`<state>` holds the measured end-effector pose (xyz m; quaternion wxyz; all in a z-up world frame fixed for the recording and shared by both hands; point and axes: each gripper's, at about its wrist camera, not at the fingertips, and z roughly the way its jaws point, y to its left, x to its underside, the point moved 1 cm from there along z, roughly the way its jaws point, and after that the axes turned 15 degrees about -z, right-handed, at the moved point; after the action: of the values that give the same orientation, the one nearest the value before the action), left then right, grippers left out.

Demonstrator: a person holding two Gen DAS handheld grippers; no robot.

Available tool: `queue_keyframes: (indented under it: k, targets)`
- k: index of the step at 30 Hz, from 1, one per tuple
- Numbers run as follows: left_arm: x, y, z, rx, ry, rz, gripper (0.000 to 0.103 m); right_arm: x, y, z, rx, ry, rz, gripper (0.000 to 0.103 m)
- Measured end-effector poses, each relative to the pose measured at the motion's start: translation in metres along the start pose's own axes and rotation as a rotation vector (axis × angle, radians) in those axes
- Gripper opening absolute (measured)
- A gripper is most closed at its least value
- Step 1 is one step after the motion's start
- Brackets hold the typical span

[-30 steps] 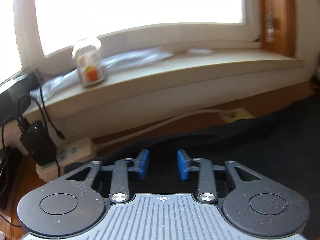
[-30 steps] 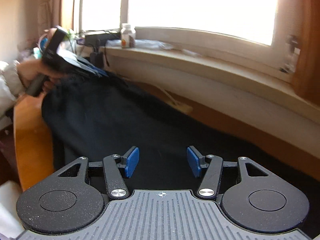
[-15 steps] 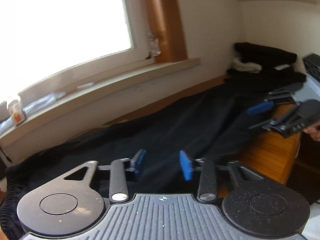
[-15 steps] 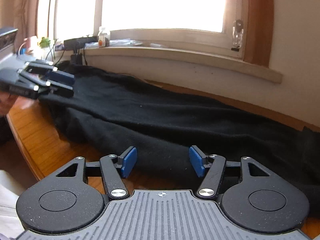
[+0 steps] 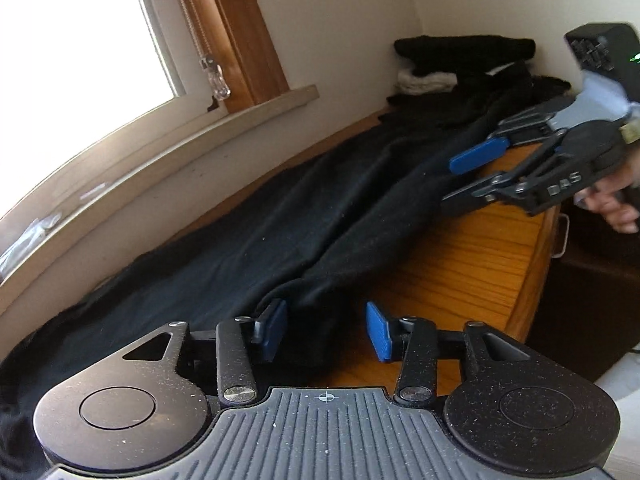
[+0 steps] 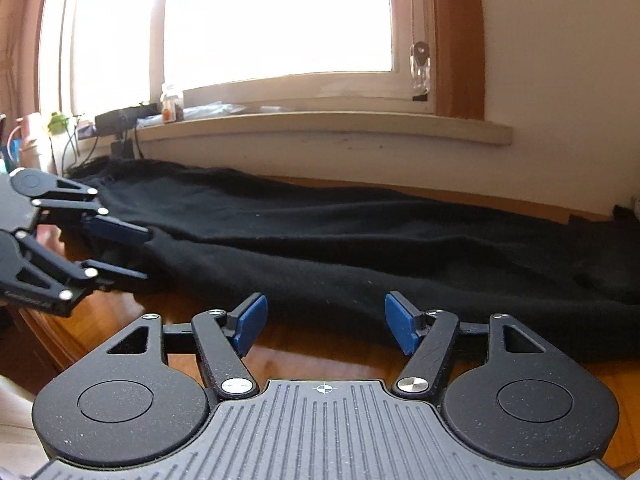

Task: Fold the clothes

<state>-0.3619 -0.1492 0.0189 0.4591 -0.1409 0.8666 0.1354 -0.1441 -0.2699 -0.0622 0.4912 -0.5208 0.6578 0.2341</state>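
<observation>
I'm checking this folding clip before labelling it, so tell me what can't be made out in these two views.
- Black garment: its left end runs off the left wrist view's edge, so the kind of clothing is unclear.
- Folded pile in the corner: too dark to count items.
- Bottle on the windowsill: too small to read.
- Window: overexposed, nothing outside shows.
- Right gripper: its body hides the table edge below.

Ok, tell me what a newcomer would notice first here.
A long black garment sprawls across the wooden table below the bright window. The open left gripper and right gripper sit at its near edge. Folded dark clothes are stacked in the far corner.
</observation>
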Motion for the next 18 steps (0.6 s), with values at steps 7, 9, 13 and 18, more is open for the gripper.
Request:
queue_keyframes:
  k: [7, 9, 13, 18]
  targets:
    - [-0.016, 0.016, 0.002, 0.05, -0.046, -0.041, 0.002, -0.001, 0.005, -0.004, -0.02, -0.019, 0.003, 0.068]
    - [-0.027, 0.029, -0.003, 0.078, -0.08, -0.095, 0.002, -0.005, 0.009, -0.004, -0.036, -0.028, -0.011, 0.068]
    - [-0.05, 0.056, -0.001, 0.113, -0.103, -0.172, 0.002, -0.015, 0.019, -0.002, -0.074, -0.048, -0.037, 0.066]
    - [-0.067, 0.067, 0.005, 0.13, -0.116, -0.204, 0.002, -0.028, 0.031, 0.012, -0.139, -0.059, -0.059, 0.051]
